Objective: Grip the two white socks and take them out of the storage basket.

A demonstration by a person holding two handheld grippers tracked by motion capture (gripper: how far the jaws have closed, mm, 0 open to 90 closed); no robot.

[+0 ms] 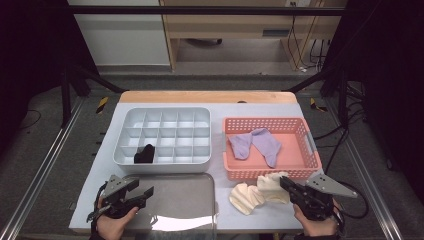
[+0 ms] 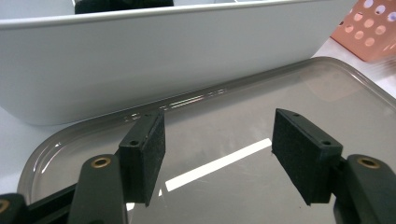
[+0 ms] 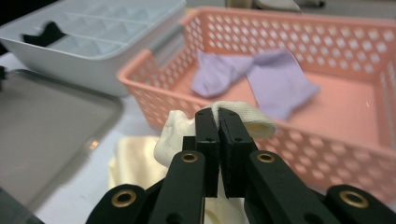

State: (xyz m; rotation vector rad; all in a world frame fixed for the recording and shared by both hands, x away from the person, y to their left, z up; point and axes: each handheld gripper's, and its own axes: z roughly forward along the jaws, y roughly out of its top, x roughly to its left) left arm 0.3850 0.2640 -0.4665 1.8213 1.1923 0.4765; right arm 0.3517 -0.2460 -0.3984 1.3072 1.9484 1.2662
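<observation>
Your right gripper (image 1: 284, 183) sits at the near right of the table, its jaws pinched together on the edge of a cream sock (image 1: 272, 187); in the right gripper view the pads (image 3: 208, 126) clamp a fold of that sock (image 3: 243, 116) just in front of the near wall of the pink basket (image 3: 327, 140). The held sock hangs just beside that wall, and a second cream sock (image 1: 245, 198) lies on the table just to its left, the two touching or nearly so. Inside the pink basket (image 1: 305, 135) two purple socks (image 1: 256, 144) lie side by side on the floor of it. Your left gripper (image 1: 142, 191) rests at the near left above the grey tray (image 1: 185, 200), its jaws spread wide with nothing between them; the left gripper view shows both pads (image 2: 144, 149) over the bare tray (image 2: 327, 93), with the near wall of the white compartment box (image 2: 163, 60) just beyond. In that box (image 1: 165, 135), at the far left of the table, a black sock (image 1: 145, 154) sits in a compartment of the near row, second from the left
</observation>
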